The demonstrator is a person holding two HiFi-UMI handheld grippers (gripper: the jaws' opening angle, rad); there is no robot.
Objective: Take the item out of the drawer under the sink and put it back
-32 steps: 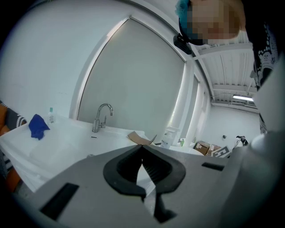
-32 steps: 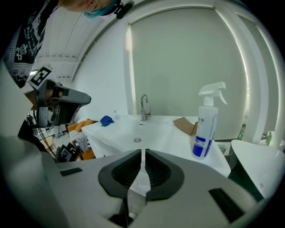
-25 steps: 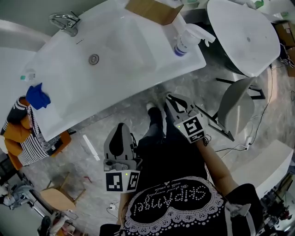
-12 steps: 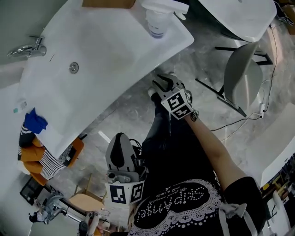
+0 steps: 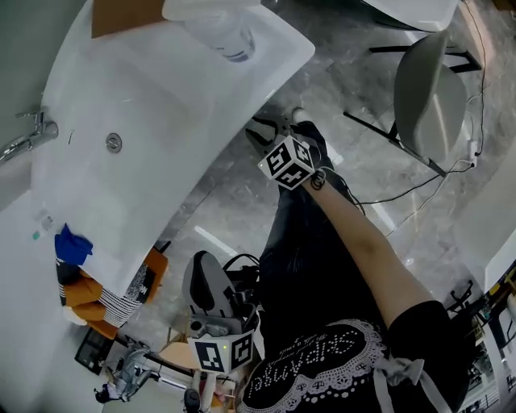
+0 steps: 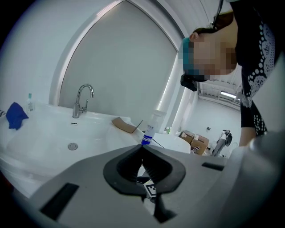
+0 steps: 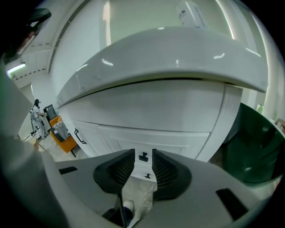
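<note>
The white cabinet under the sink fills the right gripper view, and its drawer front (image 7: 178,140) is closed. A small black drawer handle (image 7: 143,156) shows in the gap between my right gripper's (image 7: 143,153) jaws, some way ahead of them. Those jaws are opening, with nothing held between them. In the head view my right gripper (image 5: 264,129) points at the underside edge of the white sink counter (image 5: 161,121). My left gripper (image 5: 203,262) hangs low near my leg, its jaws shut and empty (image 6: 142,149). No item from the drawer is visible.
On the counter stand a spray bottle (image 5: 226,32), a cardboard box (image 5: 121,14), a faucet (image 5: 28,133) and a blue cloth (image 5: 72,246). A grey chair (image 5: 427,89) and floor cables lie to the right. An orange bin (image 7: 62,133) sits left of the cabinet.
My right gripper has moved forward to the edge of the counter, and my view has swung so the sink lies further left. The left gripper has stayed low.
</note>
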